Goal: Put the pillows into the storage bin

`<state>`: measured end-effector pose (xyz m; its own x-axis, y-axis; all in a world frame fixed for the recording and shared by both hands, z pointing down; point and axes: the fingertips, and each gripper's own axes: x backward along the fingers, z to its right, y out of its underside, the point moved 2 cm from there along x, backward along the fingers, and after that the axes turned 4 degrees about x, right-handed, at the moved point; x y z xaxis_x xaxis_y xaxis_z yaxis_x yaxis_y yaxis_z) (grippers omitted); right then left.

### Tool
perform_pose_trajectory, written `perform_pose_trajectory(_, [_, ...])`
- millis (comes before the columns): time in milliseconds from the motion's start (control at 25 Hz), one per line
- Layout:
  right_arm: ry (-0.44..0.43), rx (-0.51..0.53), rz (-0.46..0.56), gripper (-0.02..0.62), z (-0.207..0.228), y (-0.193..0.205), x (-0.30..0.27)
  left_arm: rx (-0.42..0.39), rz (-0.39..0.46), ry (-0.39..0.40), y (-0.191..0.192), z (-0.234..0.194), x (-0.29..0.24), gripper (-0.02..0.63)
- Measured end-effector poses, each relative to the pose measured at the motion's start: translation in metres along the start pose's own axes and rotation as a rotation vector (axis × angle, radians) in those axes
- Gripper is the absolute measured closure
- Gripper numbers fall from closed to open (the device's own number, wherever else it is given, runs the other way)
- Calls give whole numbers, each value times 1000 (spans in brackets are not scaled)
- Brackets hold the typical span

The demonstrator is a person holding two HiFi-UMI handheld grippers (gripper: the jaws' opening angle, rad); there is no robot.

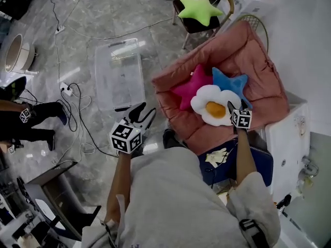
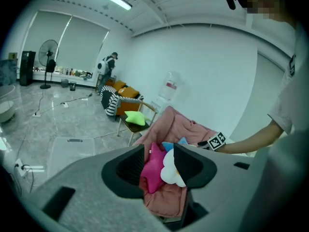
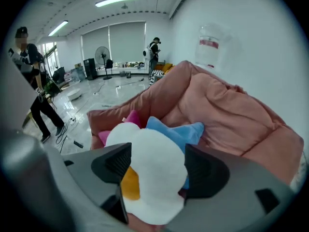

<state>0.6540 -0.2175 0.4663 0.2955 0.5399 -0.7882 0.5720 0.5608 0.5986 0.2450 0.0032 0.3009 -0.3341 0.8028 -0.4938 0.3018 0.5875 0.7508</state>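
Observation:
A white fried-egg pillow [image 1: 213, 107] lies on a big pink cushion [image 1: 248, 56], beside a magenta star pillow [image 1: 188, 90] and a blue star pillow [image 1: 232, 82]. A green star pillow [image 1: 199, 9] sits on a chair. The clear storage bin [image 1: 120, 74] stands on the floor to the left. My right gripper [image 1: 237, 106] is open at the egg pillow's right edge; in the right gripper view the egg pillow [image 3: 154, 178] fills the gap between the jaws [image 3: 157, 168]. My left gripper [image 1: 144, 112] hangs open over the floor near the bin, holding nothing [image 2: 158, 166].
Cables and a power strip [image 1: 66, 89] trail over the marble floor left of the bin. A person's legs [image 1: 31, 118] stand at the far left. A white cabinet [image 1: 287, 143] sits right of the cushion, a blue seat [image 1: 222, 164] below it.

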Motion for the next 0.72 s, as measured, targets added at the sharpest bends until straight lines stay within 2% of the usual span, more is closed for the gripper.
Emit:
perform_pose_trajectory(40, [-19, 20, -32, 251, 3, 5, -10, 7, 4, -19, 1, -1, 3, 417])
perform_pose_trajectory(120, [-63, 44, -97, 165, 5, 14, -30, 18, 14, -56, 3, -4, 7, 416])
perform_pose_trajectory(240, [-121, -4, -166, 143, 11, 24, -57, 38, 37, -92, 4, -9, 7, 417])
perform_pose_trajectory(280, [-137, -41, -175, 154, 9, 29, -58, 54, 36, -97, 9, -9, 10, 417])
perform_pose_trajectory(320, [-150, -61, -177, 253, 4, 34, -55, 73, 30, -103, 15, -8, 14, 416])
perform_pose_trajectory(440, [-177, 4, -136, 410, -18, 22, -51, 101, 28, -125, 23, -11, 19, 417])
perform_pose_trajectory(520, [-219, 49, -112, 450, -37, 19, -41, 110, 27, -124, 29, -9, 20, 417])
perform_pose_trajectory(600, [-275, 83, -91, 460, -59, 20, -28, 120, 25, -119, 34, -7, 23, 417])
perform_pose_trajectory(720, [-347, 149, -42, 469, -85, 0, -16, 144, 50, -140, 35, -12, 22, 417])
